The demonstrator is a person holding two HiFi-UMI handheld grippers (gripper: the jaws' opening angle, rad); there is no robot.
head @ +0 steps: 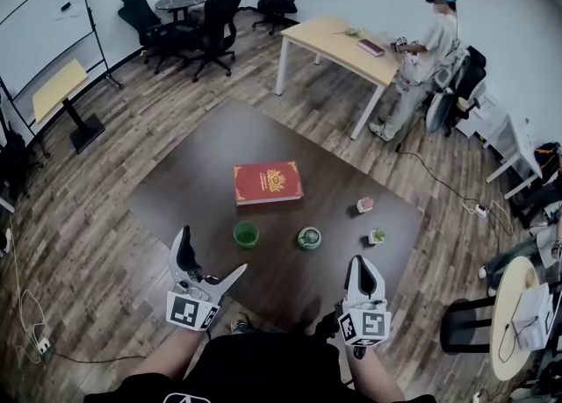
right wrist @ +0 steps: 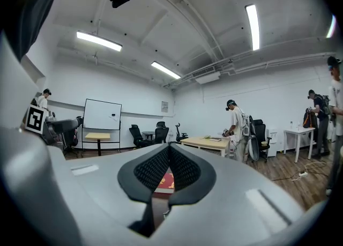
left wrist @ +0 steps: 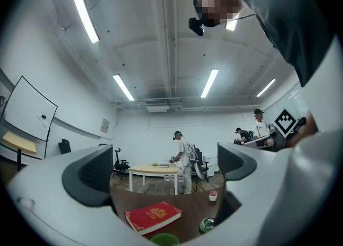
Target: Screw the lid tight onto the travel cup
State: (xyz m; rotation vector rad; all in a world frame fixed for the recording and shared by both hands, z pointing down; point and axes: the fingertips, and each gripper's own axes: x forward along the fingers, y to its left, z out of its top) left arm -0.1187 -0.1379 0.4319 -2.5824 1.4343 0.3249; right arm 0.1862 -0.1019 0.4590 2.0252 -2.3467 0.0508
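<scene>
A green travel cup stands open-topped on the dark brown table, just in front of a red book. Its round green and white lid lies to the right of it, apart from the cup. My left gripper hovers near the table's front edge, short of the cup, jaws spread wide and empty. The left gripper view shows the cup and lid low between the jaws. My right gripper is shut with nothing in it, below and right of the lid; its pads meet.
Two small potted items sit on the table's right side. Behind stands a light wooden table with a person at it. Office chairs and a whiteboard are at the back left.
</scene>
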